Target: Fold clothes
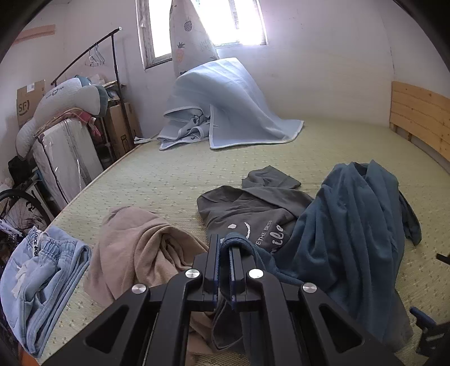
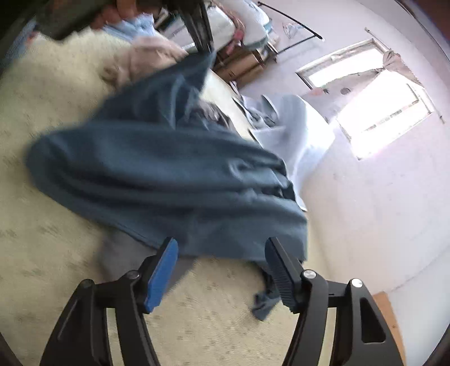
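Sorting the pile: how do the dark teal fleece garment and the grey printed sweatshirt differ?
The dark teal fleece garment is plain, bunched and pinched by the left gripper; the grey printed sweatshirt bears white lettering, lies flatter, ungripped, partly beneath the teal. Both rest on the bed.

The left gripper (image 1: 224,245) is closed on an edge of the dark teal fleece garment (image 1: 348,225), which is bunched on the right part of the green mat (image 1: 157,180). A dark grey sweatshirt (image 1: 247,208) with white letters lies partly under the teal one. To the left lies a crumpled beige garment (image 1: 140,245), and further left – at the mat's edge – light blue jeans (image 1: 39,270). Far behind, a pale blue blanket (image 1: 225,107) is piled below the window (image 1: 202,25). A wooden headboard (image 1: 419,115) stands at the right – a clothes rack (image 1: 92,53) at the left.
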